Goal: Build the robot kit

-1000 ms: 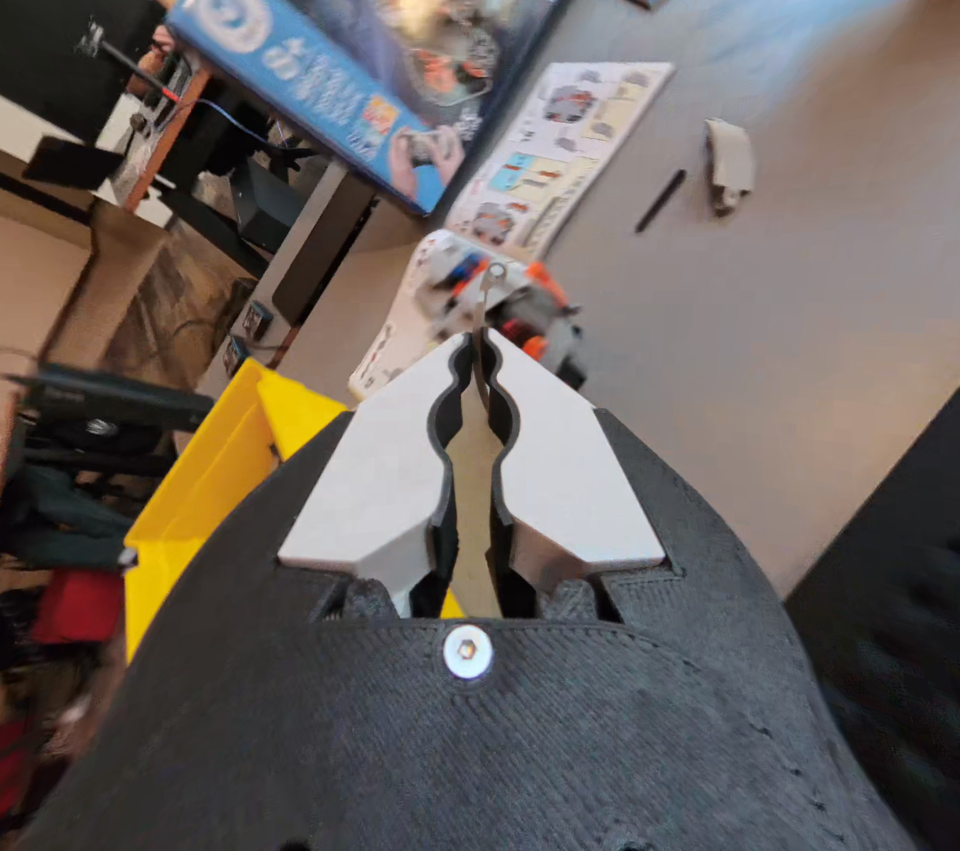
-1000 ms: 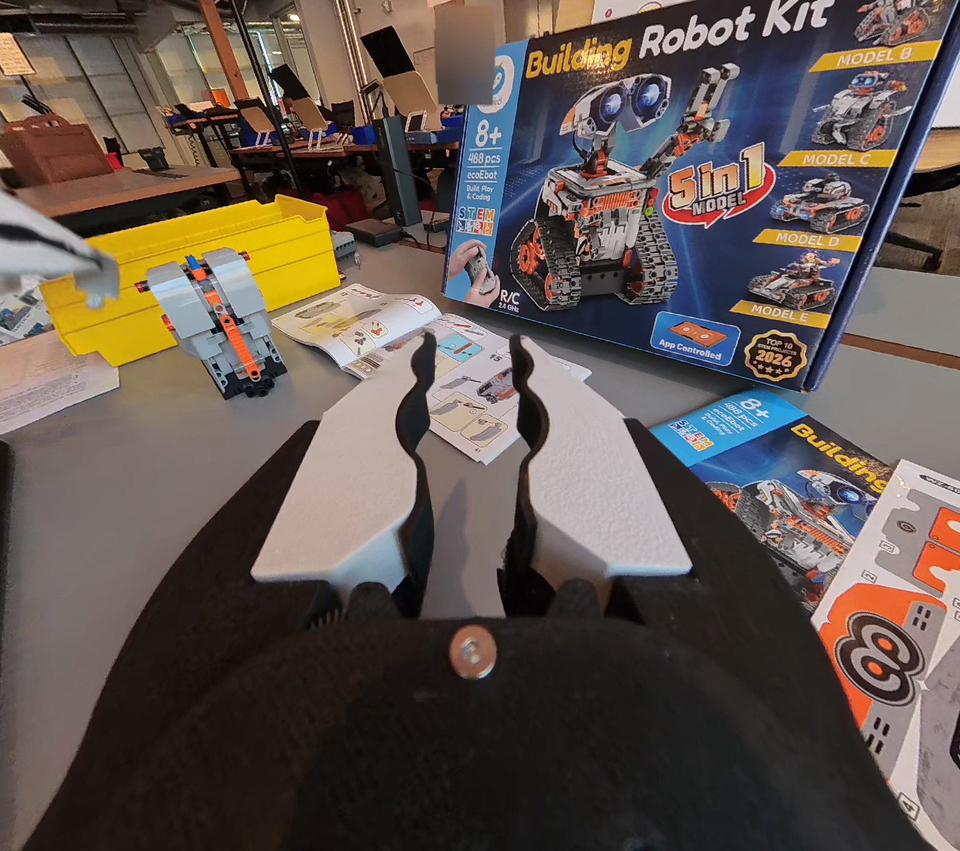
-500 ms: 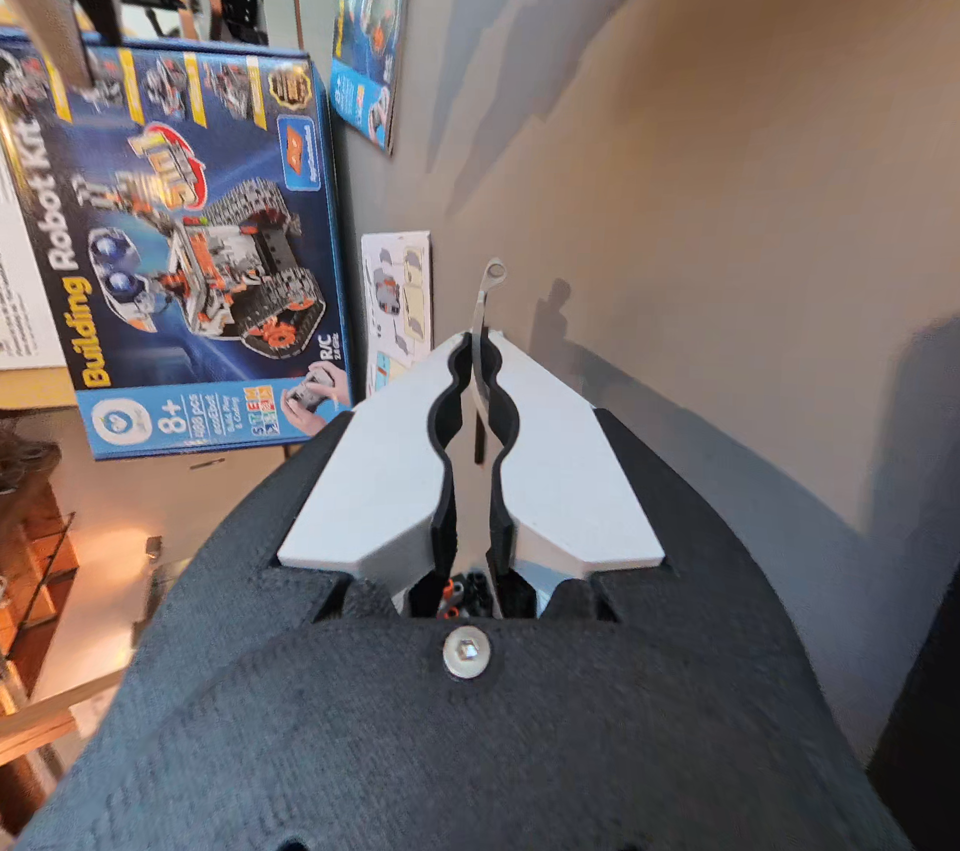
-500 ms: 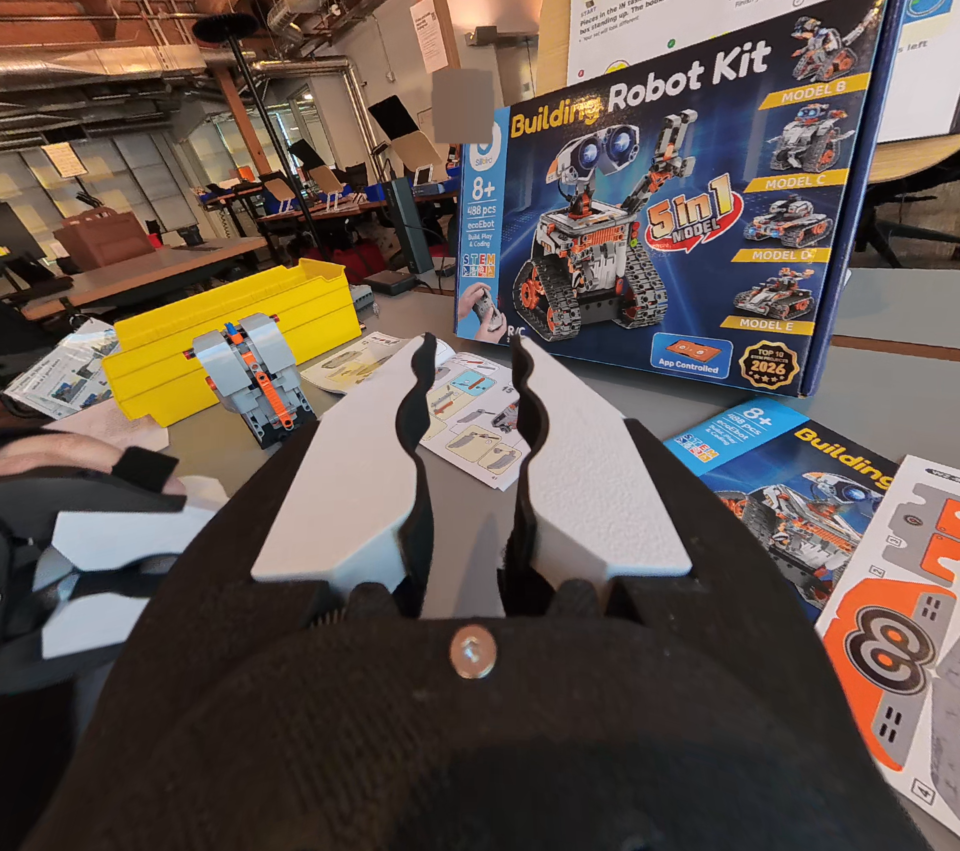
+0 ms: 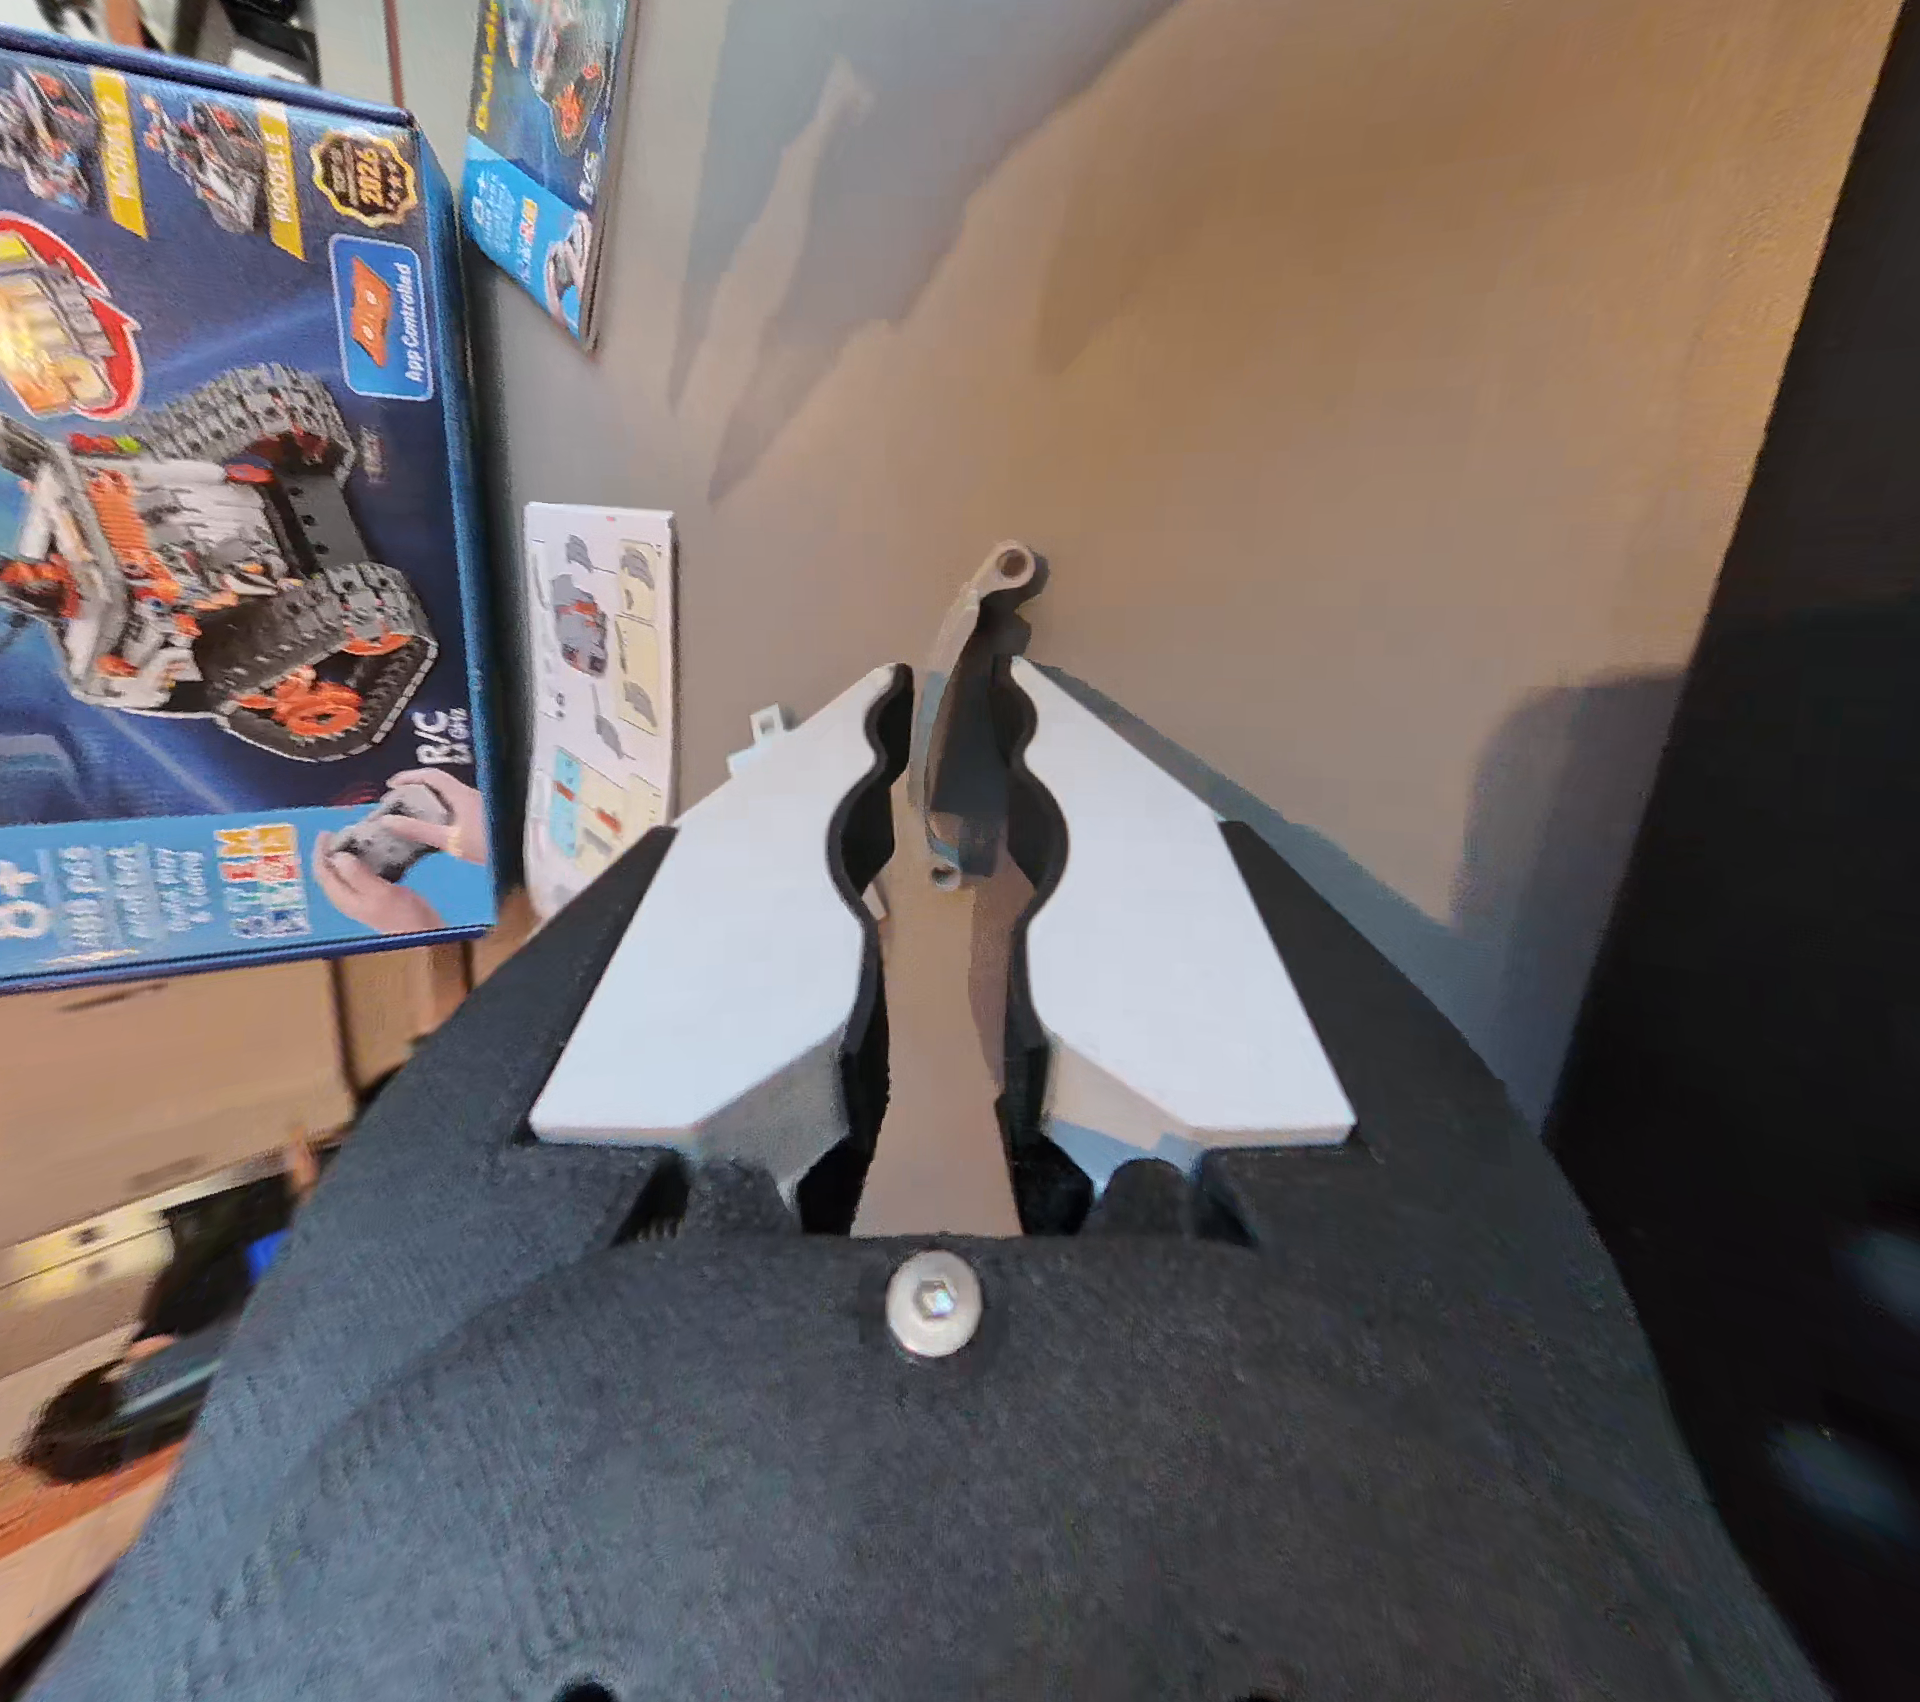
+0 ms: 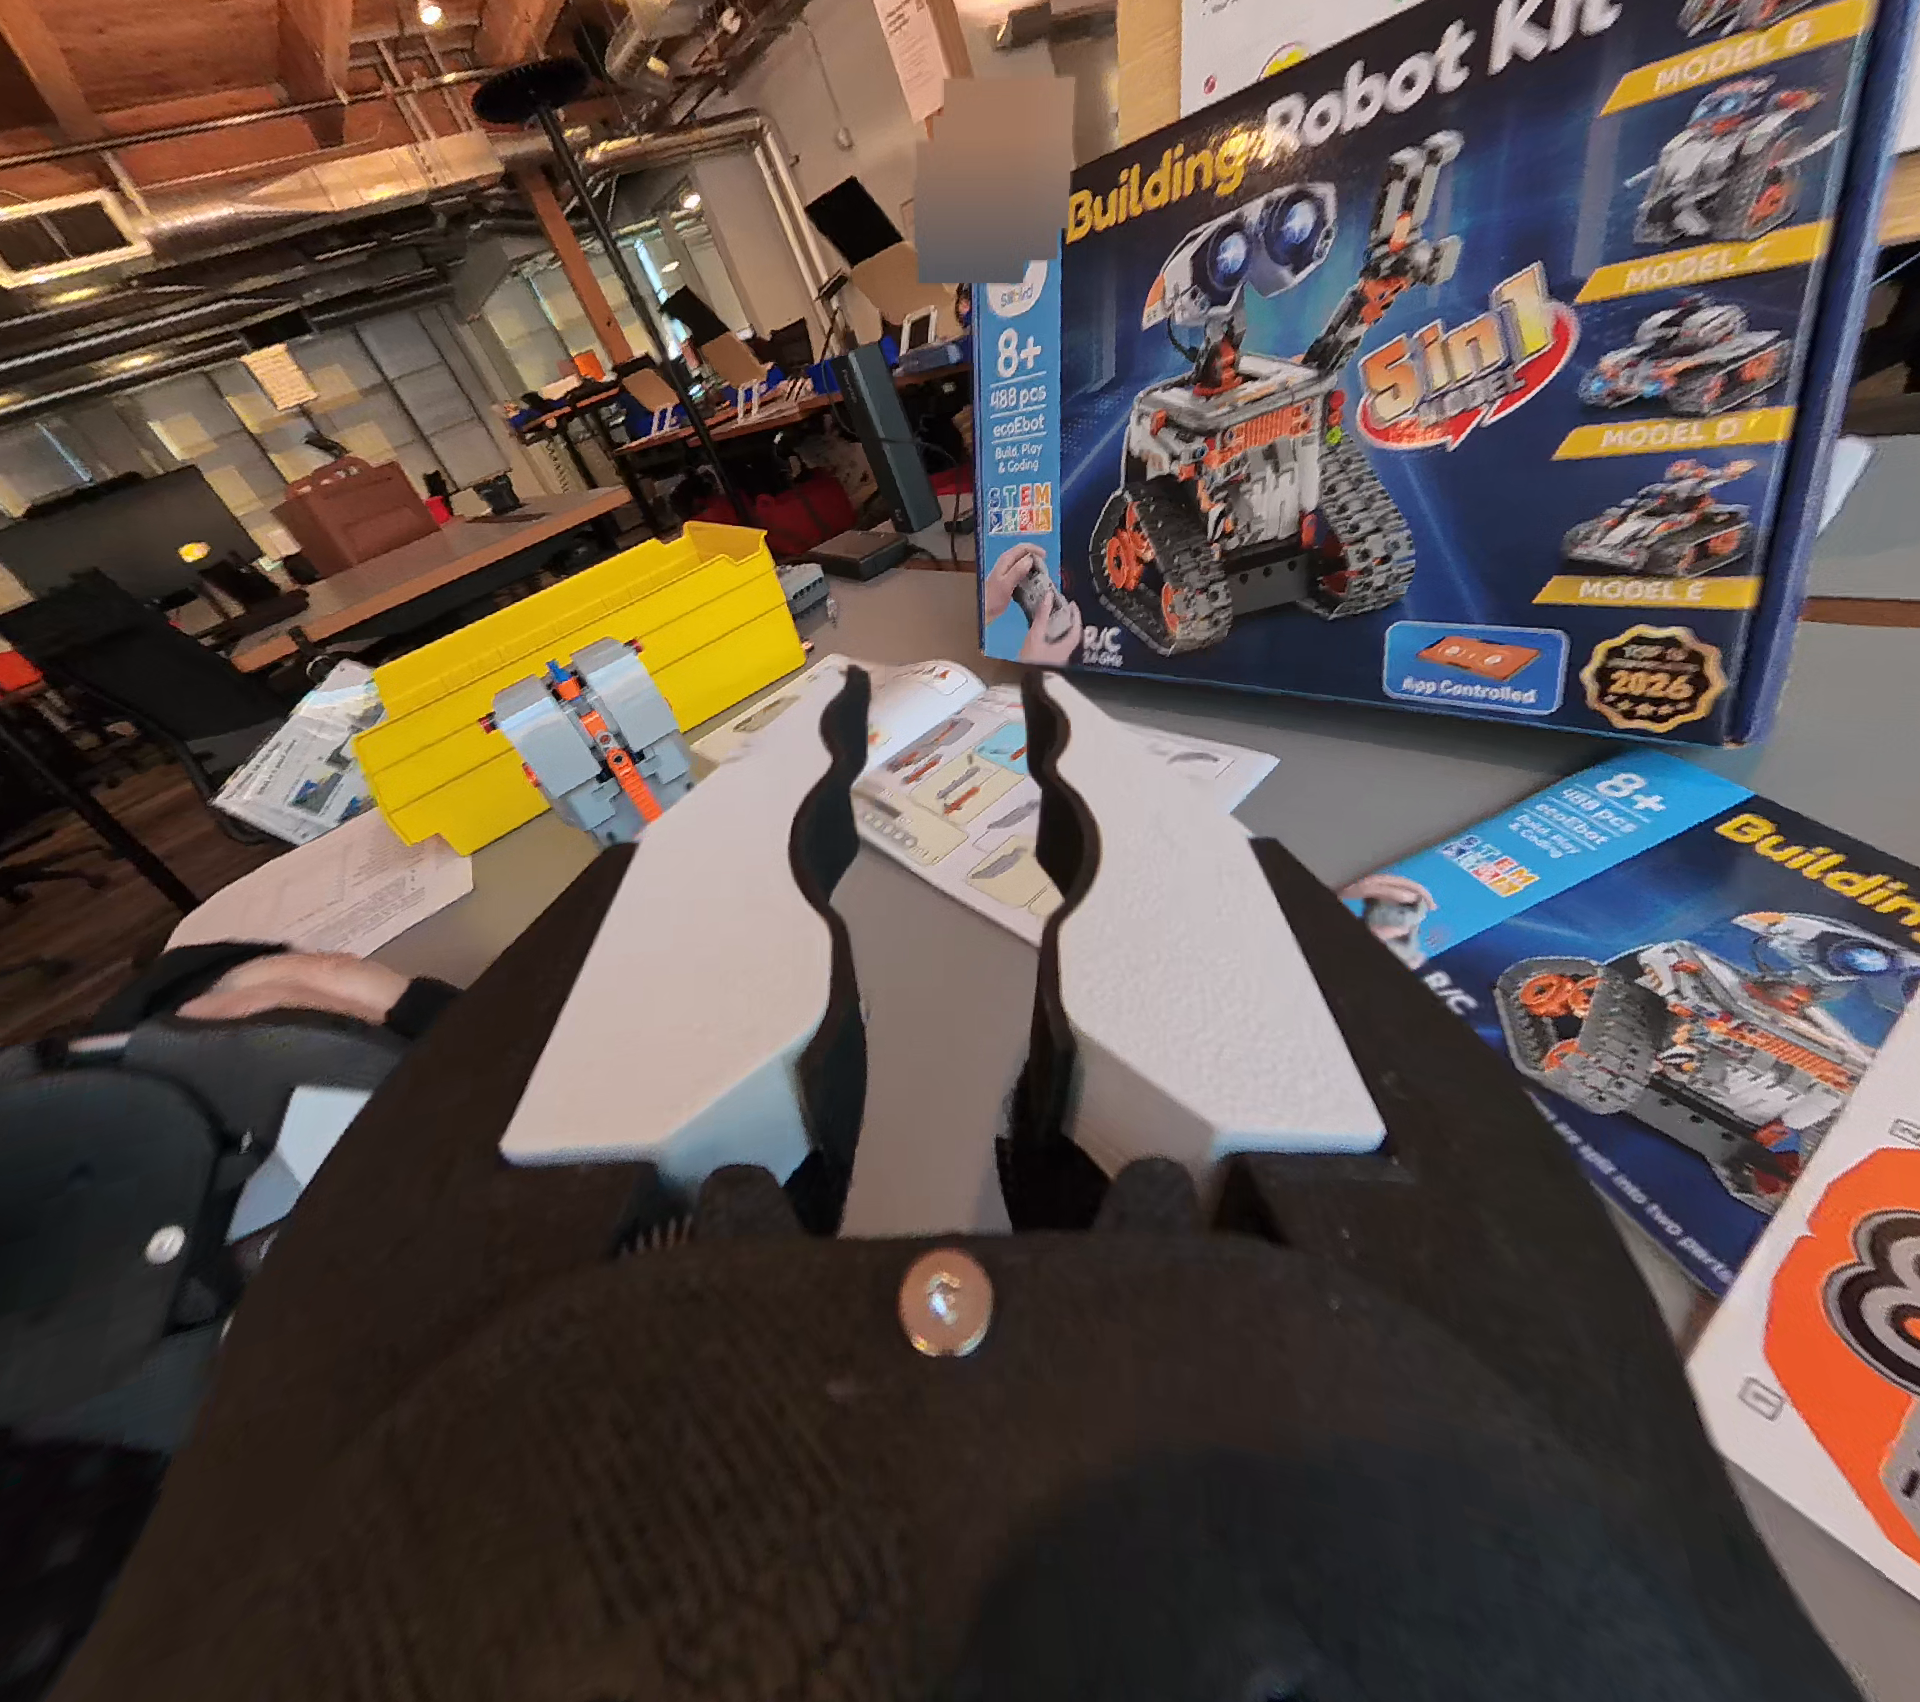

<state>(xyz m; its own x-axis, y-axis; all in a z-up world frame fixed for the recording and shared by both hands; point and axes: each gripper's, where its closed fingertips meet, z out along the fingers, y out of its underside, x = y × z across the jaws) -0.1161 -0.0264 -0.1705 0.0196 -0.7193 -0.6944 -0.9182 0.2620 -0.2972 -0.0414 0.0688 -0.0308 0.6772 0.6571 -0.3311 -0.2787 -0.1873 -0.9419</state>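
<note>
My left gripper [image 5: 956, 676] is rolled on its side over the grey table [image 5: 1299, 302]. It is shut on a thin curved grey piece [image 5: 961, 676] with a hole at its tip, which sticks out past the fingertips. My right gripper [image 6: 945, 686] is open and empty, held above the open instruction booklet [image 6: 956, 790]. A partly built grey and orange model [image 6: 592, 748] stands to its left, in front of a yellow bin [image 6: 665, 613]. The left gripper also shows in the right wrist view [image 6: 156, 1153] at the lower left, with a hand [image 6: 301, 992] on it.
A large blue robot kit box [image 6: 1403, 405] stands upright at the back; it also shows in the left wrist view [image 5: 208, 509]. A blue booklet [image 6: 1662, 977] and an orange sticker sheet [image 6: 1849, 1289] lie at the right. Papers [image 6: 343, 904] lie by the bin. Some 20 centimetres of space lies between my two pairs of fingers.
My left gripper swung away from the model, rolled sideways and came nearer the right gripper. The grey piece has turned between its fingers, which stand slightly wider. My right gripper tilted upward.
</note>
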